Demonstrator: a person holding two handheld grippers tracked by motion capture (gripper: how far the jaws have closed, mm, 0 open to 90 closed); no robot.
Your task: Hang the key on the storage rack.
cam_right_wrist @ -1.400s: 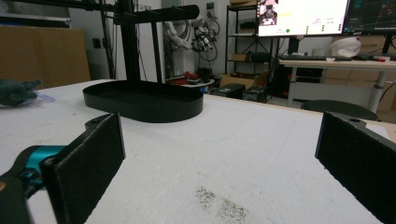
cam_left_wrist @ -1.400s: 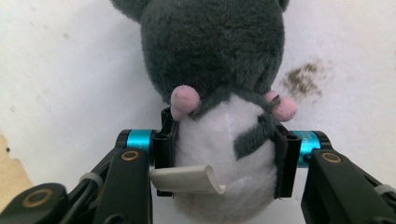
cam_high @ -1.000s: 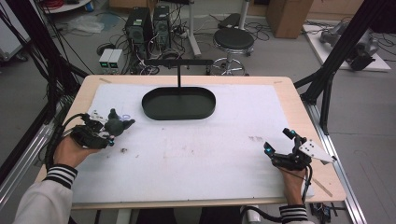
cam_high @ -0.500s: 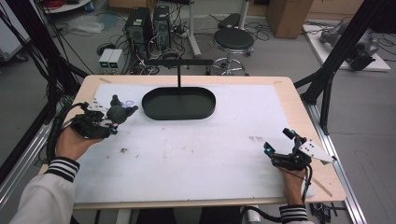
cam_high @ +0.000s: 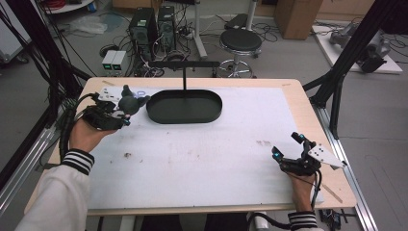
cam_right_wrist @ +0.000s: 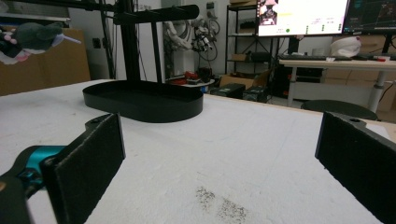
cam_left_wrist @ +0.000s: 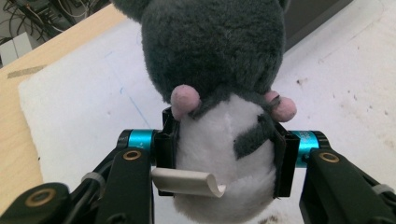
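High view: the left gripper [cam_high: 126,107] holds a grey plush [cam_high: 129,100] above the table's [cam_high: 202,159] far left, just left of the black tray [cam_high: 184,107]. The right gripper [cam_high: 289,147] rests near right.

Left gripper view: jaws clamped on the plush's [cam_left_wrist: 219,93] white belly, grip centred. Best carried level and lowered fully into the tray before release.

Right gripper view: jaws wide apart, empty; tray [cam_right_wrist: 144,101] far left.

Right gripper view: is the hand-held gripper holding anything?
No. The right hand-held gripper has its jaws wide apart, with just bare white table cover between them.
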